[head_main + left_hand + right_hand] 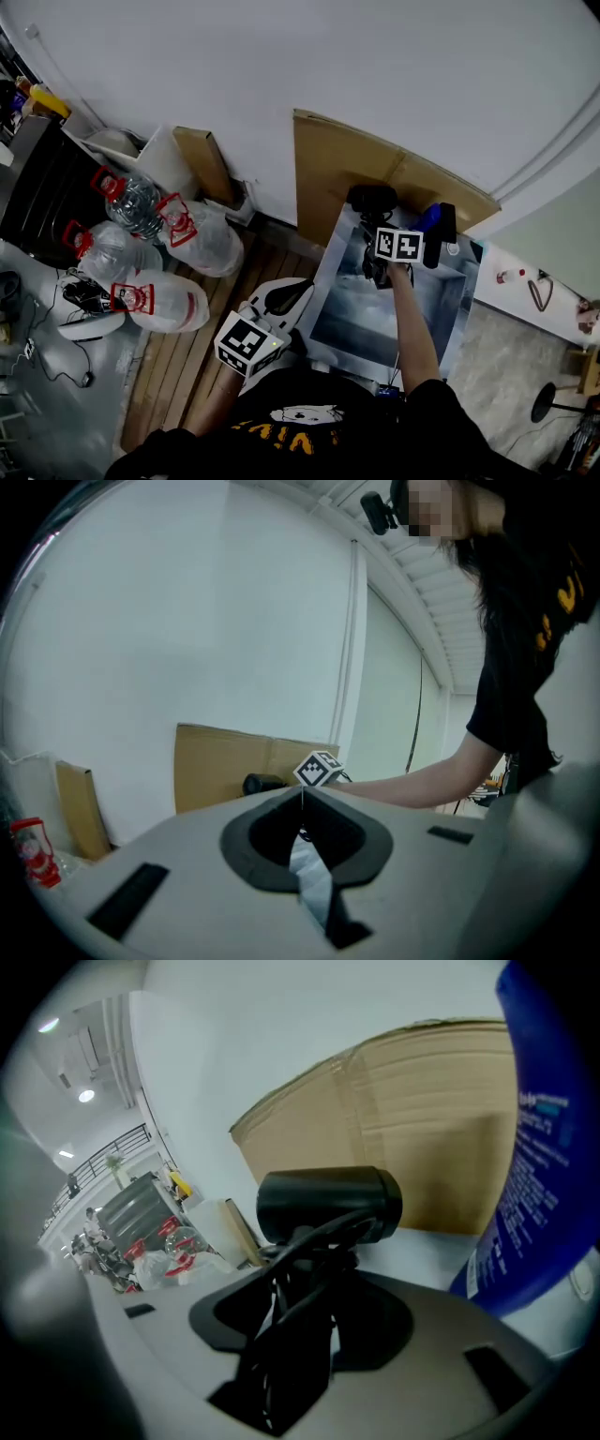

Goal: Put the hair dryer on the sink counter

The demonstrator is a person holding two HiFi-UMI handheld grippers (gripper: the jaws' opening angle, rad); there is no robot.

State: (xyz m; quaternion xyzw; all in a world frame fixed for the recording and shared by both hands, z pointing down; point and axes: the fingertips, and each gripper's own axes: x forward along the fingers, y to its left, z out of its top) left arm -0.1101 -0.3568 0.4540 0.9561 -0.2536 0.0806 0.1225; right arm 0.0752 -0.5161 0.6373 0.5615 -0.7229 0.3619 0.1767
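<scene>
The black hair dryer [372,199] [328,1202] is at the back rim of the steel sink counter [441,309], right in front of a cardboard sheet [337,159]. My right gripper [379,227] [309,1241] is shut on the dryer's handle, with the black cord bunched between the jaws. Whether the dryer touches the counter I cannot tell. My left gripper [298,289] [302,794] hangs low at the sink's near left corner. Its jaw tips meet and hold nothing.
A blue bottle [429,220] [553,1147] stands on the back rim just right of the dryer, close to my right gripper. Several clear water jugs with red handles [141,216] lie on the floor at left. White wall behind the cardboard [422,1119].
</scene>
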